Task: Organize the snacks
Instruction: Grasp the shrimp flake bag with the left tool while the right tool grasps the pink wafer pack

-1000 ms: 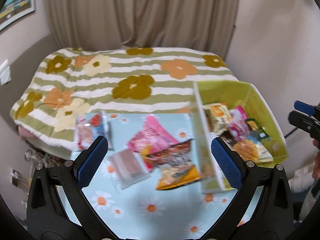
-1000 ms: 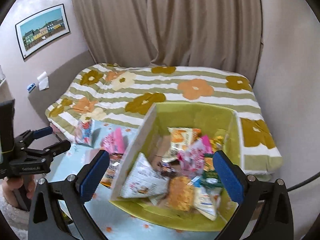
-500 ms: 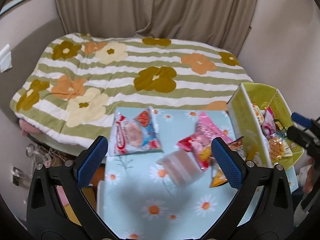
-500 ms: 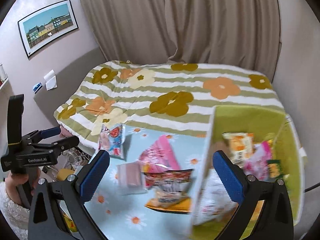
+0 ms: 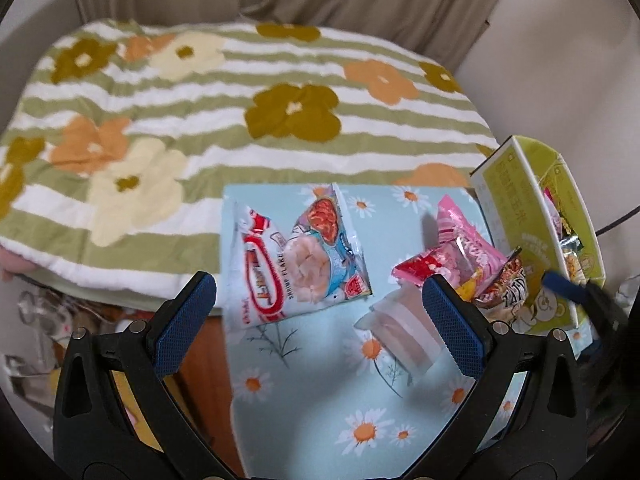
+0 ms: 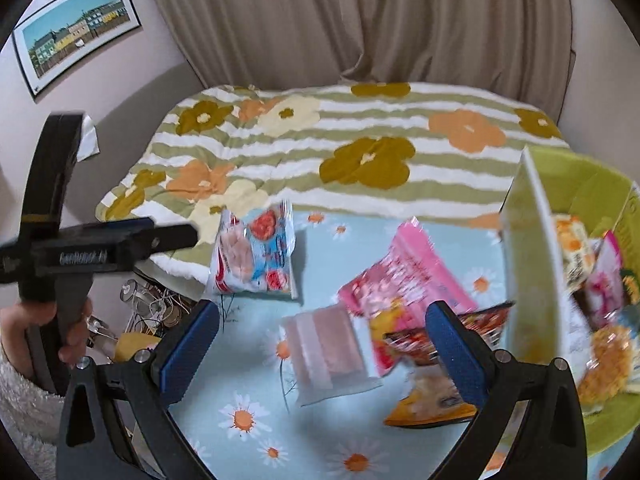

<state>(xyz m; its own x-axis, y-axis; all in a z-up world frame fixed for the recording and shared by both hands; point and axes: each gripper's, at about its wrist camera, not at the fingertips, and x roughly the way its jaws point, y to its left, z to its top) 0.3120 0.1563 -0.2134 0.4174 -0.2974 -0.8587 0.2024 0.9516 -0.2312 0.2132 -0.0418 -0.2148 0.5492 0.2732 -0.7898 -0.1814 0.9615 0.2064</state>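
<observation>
Bed [image 5: 200,120] with green-and-white striped floral blanket fills the upper half of both views, beige curtain [image 6: 360,20] behind it. Table [image 5: 320,400] with pale blue daisy cloth takes the lower centre.

Lime-green box [image 6: 600,208], right edge of both views, open top, pale near wall. Inside, right wrist view: orange-and-white packet [image 6: 576,252], pink packet [image 6: 606,280], a yellow crunchy-looking snack bag [image 6: 608,364] lower down, more wrappers blurred.

Loose snacks on the table, all left of the box:
- Shrimp flake bag [image 5: 296,264], white, red and blue, lying flat, centre of the left wrist view, near the table's far left corner.
- Pink bag [image 6: 412,272], shiny, tilted, centre right.
- Dark red-and-orange bag [image 6: 424,392], partly under the pink one, beside the box wall.
- Small clear pack with pink stripes [image 5: 404,328], flat, just in front of the pink bag.

Left gripper [image 5: 320,320] hangs over the table, blue-padded fingers spread wide, nothing between them; shrimp bag sits in the gap from its view. A hand [image 6: 60,328] grips its handle at the left edge of the right wrist view, fuzzy white sleeve [image 6: 24,400] below.

Right gripper [image 6: 320,348] also spread wide and empty, clear striped pack framed between its fingers.
</observation>
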